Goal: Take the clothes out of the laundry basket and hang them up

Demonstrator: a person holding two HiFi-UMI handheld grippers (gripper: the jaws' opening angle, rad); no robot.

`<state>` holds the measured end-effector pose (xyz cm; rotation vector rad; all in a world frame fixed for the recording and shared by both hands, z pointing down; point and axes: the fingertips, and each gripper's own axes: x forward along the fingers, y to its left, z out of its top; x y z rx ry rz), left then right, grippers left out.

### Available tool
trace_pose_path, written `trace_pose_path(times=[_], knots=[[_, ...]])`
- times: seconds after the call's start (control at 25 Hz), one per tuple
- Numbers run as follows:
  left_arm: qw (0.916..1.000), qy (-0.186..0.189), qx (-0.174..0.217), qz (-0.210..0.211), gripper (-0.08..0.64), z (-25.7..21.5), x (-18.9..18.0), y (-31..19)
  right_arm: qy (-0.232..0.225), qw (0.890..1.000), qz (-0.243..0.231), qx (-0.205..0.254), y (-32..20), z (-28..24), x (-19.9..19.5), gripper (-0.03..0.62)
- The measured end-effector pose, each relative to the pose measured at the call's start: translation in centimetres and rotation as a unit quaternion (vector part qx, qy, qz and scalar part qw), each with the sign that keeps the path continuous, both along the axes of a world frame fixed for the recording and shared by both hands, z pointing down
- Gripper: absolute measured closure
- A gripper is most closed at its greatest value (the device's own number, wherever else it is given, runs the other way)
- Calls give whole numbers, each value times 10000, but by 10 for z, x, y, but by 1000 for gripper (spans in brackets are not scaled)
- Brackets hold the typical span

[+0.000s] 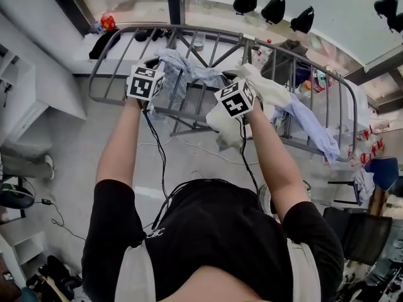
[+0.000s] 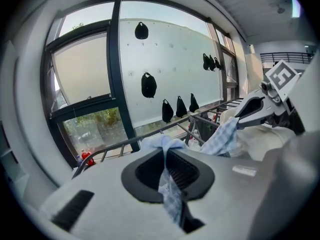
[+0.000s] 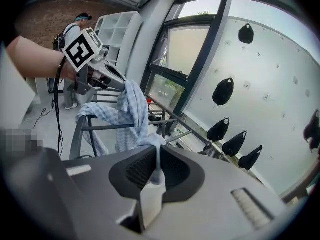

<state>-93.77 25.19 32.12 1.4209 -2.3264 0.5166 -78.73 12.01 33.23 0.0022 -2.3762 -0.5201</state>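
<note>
Hanging step is what's going on here: the left gripper [image 2: 167, 170] is clamping its jaws tight on a fold of the blue checked cloth [image 2: 220, 136], holding it up over the grey drying rack [image 1: 189, 29]. The right gripper [image 3: 154, 172] is pinching narrow on a paler edge, probably the same garment, though the view's too warped to swear to it. Next move, I'm guessing, is laying it evenly across the rails before letting go, so it isn't sliding off.

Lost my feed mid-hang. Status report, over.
Left hand-held gripper shut on light blue checked cloth. Right hand-held gripper shut on same cloth. Cloth bunched over grey metal drying rack. White garment crowds rack beneath.
</note>
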Motion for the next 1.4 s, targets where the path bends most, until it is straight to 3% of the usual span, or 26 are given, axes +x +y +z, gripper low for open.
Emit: trace_pose_path(times=[0.32, 0.48, 0.56, 0.72, 1.12, 1.4], knots=[[9990, 174, -348, 231, 540, 45, 57, 27, 777, 9952, -528, 279, 24, 41, 14, 535], [9978, 217, -432, 451, 540, 61, 91, 25, 1047, 9910, -766, 321, 33, 54, 21, 406], [9976, 237, -395, 512, 540, 62, 103, 24, 960, 9915, -807, 339, 36, 52, 21, 341], [9969, 295, -351, 633, 540, 61, 119, 21, 625, 9955, -665, 266, 35, 40, 23, 294], [9967, 301, -484, 585, 524, 80, 136, 13, -279, 9980, -499, -265, 38, 4, 45, 295], [9960, 315, -530, 641, 334, 84, 147, 14, -725, 9953, -381, -522, 36, -23, 61, 305]])
